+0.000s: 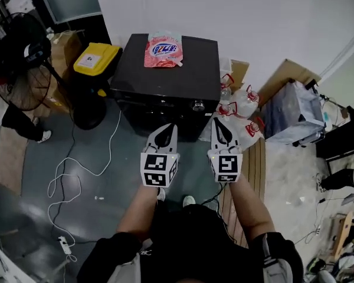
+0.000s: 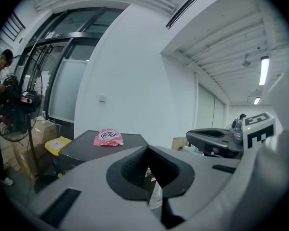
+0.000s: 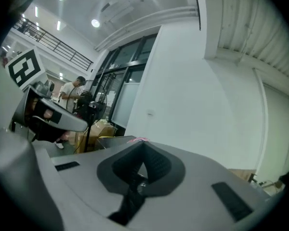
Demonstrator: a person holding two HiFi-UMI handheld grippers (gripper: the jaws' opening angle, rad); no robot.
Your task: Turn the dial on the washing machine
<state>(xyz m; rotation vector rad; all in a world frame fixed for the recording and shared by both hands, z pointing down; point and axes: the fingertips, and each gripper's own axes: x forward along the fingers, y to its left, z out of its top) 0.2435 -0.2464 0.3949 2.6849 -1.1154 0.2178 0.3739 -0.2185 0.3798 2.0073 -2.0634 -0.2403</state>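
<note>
Ahead of me, against the white wall, stands the boxy black washing machine (image 1: 165, 81), matt and flat-topped. Its silver round dial (image 1: 198, 105) sits on the front edge towards the right-hand corner, just beyond the tip of my right claw (image 1: 223, 133) and apart from it. My left claw (image 1: 163, 137) hangs beside the right one, a little nearer the middle of the machine's front. Both claws are pressed together with nothing pinched: the grey plastic jaws meet at their tips and leave only the dark ribbed teardrop hollow behind them. Each carries a white cube printed with black square markers. On the machine's lid, near the back edge, lies a soft pink and red plastic bag (image 1: 163, 50) with a blue oval label. The writing on it is too small for me to read. Left of the machine is a yellow-lidded bin (image 1: 97, 59) with a pale sticker on its closed lid, so I cannot see what it holds. Brown cardboard boxes (image 1: 65, 45) stand behind it. A black standing fan (image 1: 20, 69) with a wire cage is further left. Right of the machine, clear plastic bottles (image 1: 246, 102) with red handles crowd together. Their contents I cannot make out. A thin white cable (image 1: 110, 149) loops over the grey floor (image 1: 29, 175).
</note>
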